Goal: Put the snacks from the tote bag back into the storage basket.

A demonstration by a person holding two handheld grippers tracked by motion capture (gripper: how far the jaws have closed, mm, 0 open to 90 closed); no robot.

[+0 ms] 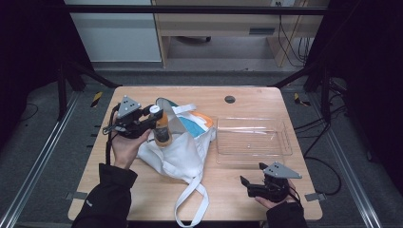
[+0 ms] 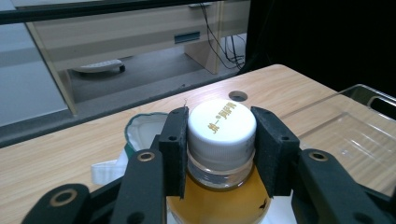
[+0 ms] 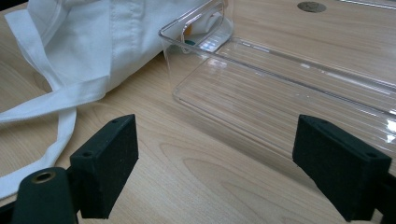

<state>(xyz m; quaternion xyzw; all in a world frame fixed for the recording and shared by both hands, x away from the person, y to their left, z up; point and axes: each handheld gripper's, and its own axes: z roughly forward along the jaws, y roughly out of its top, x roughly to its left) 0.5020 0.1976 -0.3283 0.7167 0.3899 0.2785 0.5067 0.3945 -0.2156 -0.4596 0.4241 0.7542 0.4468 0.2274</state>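
Note:
My left gripper (image 1: 153, 118) is shut on a bottle of amber liquid (image 1: 162, 132) with a white cap (image 1: 154, 109), held above the white cloth bag (image 1: 178, 152) at the table's left. In the left gripper view both pads clamp the bottle's cap (image 2: 222, 126) and neck, and the amber body (image 2: 219, 203) hangs below. My right gripper (image 1: 248, 185) rests near the front right edge of the table, jaws wide open with bare wood between them. Its pads (image 3: 109, 165) point toward the clear tray (image 3: 299, 93) and the bag (image 3: 93, 42).
A clear plastic tray (image 1: 280, 128) lies right of the bag, with nothing in it. The bag's white straps (image 1: 192, 199) trail toward the front edge. A round cable hole (image 1: 230, 99) sits at the table's back. Desks and cables stand on the floor beyond.

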